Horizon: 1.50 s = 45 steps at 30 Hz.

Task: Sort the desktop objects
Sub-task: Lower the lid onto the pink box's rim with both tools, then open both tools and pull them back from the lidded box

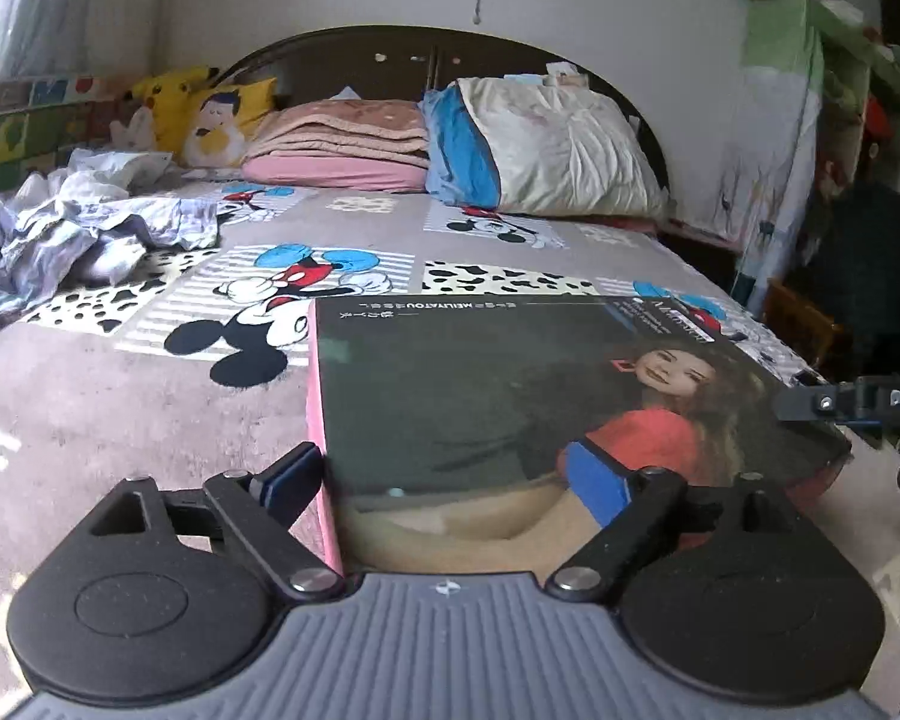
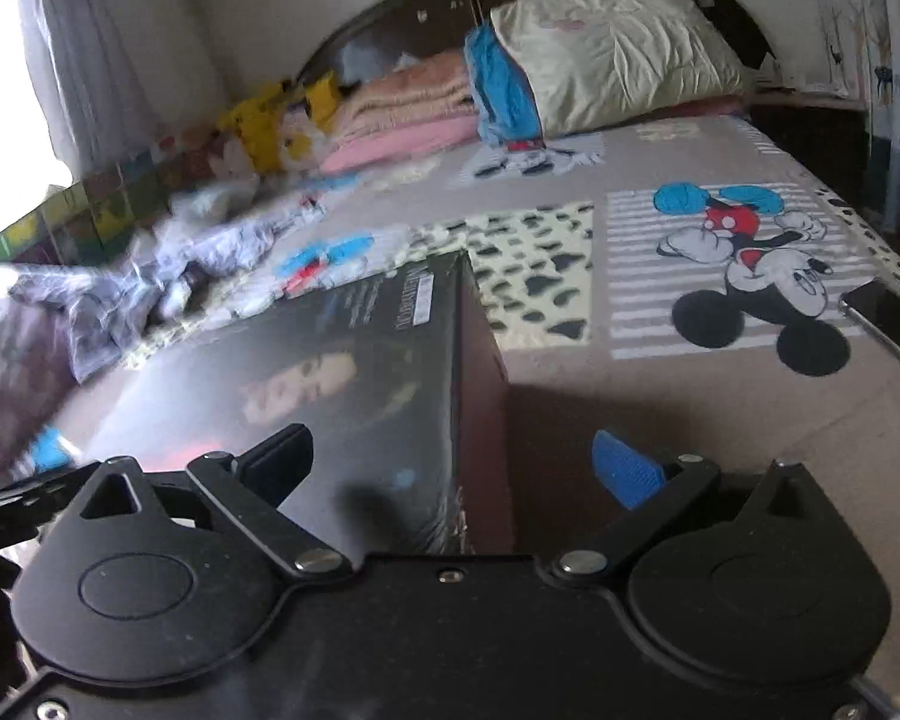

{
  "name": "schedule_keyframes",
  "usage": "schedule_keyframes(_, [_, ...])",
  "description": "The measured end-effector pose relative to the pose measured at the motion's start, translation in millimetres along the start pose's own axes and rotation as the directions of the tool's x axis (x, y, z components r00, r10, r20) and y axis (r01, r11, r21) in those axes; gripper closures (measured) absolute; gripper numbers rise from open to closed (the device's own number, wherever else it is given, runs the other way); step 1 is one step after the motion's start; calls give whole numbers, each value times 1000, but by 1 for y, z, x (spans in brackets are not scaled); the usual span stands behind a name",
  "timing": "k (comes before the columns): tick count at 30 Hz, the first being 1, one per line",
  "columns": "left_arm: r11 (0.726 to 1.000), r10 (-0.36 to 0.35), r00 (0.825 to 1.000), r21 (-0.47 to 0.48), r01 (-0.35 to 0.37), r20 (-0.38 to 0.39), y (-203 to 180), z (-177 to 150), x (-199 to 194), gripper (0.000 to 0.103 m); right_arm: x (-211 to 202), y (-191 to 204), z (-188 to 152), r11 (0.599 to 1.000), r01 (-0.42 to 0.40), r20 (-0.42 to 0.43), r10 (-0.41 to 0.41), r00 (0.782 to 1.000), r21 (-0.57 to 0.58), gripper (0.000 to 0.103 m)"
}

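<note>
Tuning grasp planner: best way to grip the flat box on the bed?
Judging by its pose, take the box by its near corners, from the near side. It lies flat and is too wide to span; the left gripper and right gripper each straddle a side edge already, open.
</note>
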State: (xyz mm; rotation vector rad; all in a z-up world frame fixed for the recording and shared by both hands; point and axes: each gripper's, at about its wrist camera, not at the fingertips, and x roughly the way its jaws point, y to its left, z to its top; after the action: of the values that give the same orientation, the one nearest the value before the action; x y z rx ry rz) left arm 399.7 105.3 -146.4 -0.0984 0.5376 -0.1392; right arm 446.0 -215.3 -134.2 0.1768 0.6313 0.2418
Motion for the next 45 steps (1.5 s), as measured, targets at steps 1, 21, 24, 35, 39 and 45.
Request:
schedule_keyframes(1, [1000,-3,1000,-5,3,-4,1,0,0,15,2,0,-1,1000,0,-11,0,1000,-1,2])
schedule_keyframes(21, [994,88,990,78,-79,-112,-35,-20,-47,14,-63,34,-20,988,82,-36,-88,996,-130,1])
schedule_keyframes(24, [994,87,988,72,-79,-124,-42,-30,-64,14,-80,39,-27,990,76,-40,-81,996,-122,1])
schedule_keyframes(35, [995,98,988,0,-99,-123,-67,-48,-136,14,-147,51,-47,991,81,-16,-83,996,-102,1])
schedule_keyframes(39, [992,122,985,-8,-124,-123,-77,-48,-160,14,-169,53,-53,991,92,-12,-94,996,-100,1])
schedule_keyframes(45, [986,165,981,18,-164,-99,-97,-46,-200,14,-204,58,-65,992,96,-15,-98,995,-88,1])
